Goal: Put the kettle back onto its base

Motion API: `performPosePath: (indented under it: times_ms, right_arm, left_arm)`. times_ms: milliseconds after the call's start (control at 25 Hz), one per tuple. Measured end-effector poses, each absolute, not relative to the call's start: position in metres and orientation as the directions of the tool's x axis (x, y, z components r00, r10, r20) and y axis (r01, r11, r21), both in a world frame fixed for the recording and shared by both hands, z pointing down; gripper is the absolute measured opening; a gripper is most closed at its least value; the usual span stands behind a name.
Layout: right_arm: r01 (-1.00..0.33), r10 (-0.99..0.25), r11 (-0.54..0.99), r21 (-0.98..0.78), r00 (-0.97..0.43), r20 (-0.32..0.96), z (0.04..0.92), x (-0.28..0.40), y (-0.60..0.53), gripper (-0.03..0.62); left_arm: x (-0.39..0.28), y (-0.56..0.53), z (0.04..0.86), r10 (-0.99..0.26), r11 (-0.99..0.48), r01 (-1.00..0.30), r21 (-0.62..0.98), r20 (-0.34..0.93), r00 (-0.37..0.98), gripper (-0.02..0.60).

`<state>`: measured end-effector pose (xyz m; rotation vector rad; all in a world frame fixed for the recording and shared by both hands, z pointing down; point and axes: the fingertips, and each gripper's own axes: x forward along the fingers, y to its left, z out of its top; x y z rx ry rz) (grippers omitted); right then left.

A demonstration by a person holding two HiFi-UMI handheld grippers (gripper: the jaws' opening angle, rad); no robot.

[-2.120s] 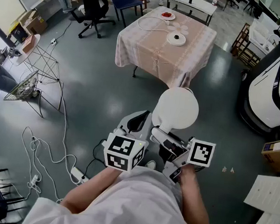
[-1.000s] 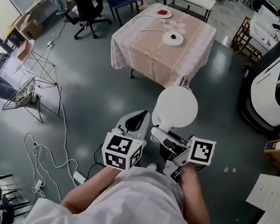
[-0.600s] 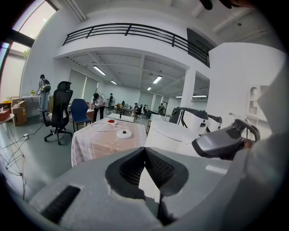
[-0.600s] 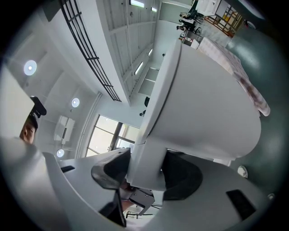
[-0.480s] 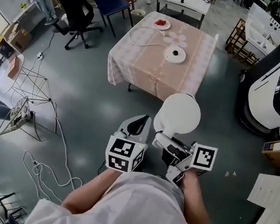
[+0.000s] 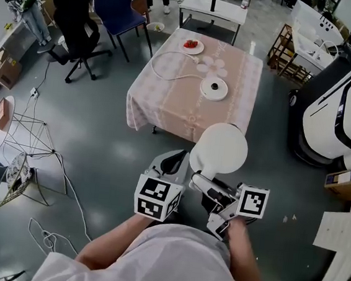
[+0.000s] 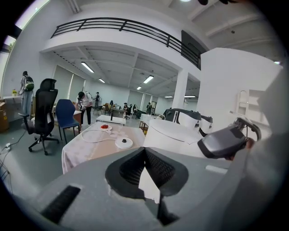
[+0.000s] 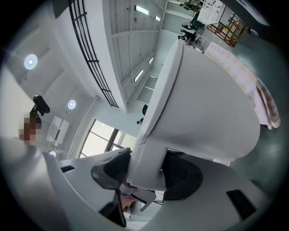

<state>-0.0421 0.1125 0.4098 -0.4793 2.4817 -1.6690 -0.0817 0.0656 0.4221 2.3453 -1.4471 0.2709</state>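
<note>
A white kettle [image 6: 219, 149] is held above the grey floor [image 6: 101, 135], in front of the person and well apart from the table [image 6: 166, 108]. It is gripped by the right gripper [image 6: 197, 180]. In the right gripper view the two dark jaws of that gripper [image 8: 146, 173] are seen pressed against either side of the kettle's handle [image 8: 145, 167], with the rounded body of the kettle [image 8: 203, 103] filling the space beyond them. The left gripper [image 6: 172, 160] is held just beside the kettle, to its left. In its own view, the jaws of the left gripper [image 7: 145, 151] are seen brought together at the tips, and nothing is held between them. The round white base [image 6: 213, 88] is seen lying on the cloth-covered table, towards its right side. A white cable [image 6: 165, 64] is looped on the cloth to the left of the base, and a plate [image 6: 190, 45] with something red on it is set near the far edge.
</note>
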Motion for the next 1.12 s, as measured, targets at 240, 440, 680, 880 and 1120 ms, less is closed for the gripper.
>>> performPosePath:
  times_ms: [240,440,680,880,1120]
  right_arm:
    - [-0.226,-0.345,0.345,-0.911,-0.933,0.1,0.409,-0.049,0.09,0.201]
    - [-0.227,-0.348,0.365,-0.903,-0.933,0.094,0.404,-0.046,0.075,0.201]
    - [-0.206,-0.334,0.365,-0.908,-0.939,0.078,0.408,-0.035,0.055,0.201]
    - [-0.19,-0.28,0.394,-0.899,-0.957,0.079,0.413,-0.019,0.029,0.201]
    - [-0.156,-0.192,0.424,-0.892,-0.978,0.079,0.417,0.001,-0.013,0.201]
  left_arm:
    - [-0.088,0.038,0.416,-0.807,-0.446,-0.872,0.202,0.331,0.489,0.005]
    - [-0.079,0.024,0.412,-0.797,-0.474,-0.855,0.211,0.31,0.518,0.005]
    - [-0.064,0.01,0.421,-0.792,-0.469,-0.857,0.211,0.33,0.514,0.005]
    - [-0.048,-0.013,0.426,-0.815,-0.421,-0.881,0.215,0.337,0.472,0.005]
    - [-0.027,-0.055,0.43,-0.847,-0.333,-0.917,0.219,0.358,0.393,0.005]
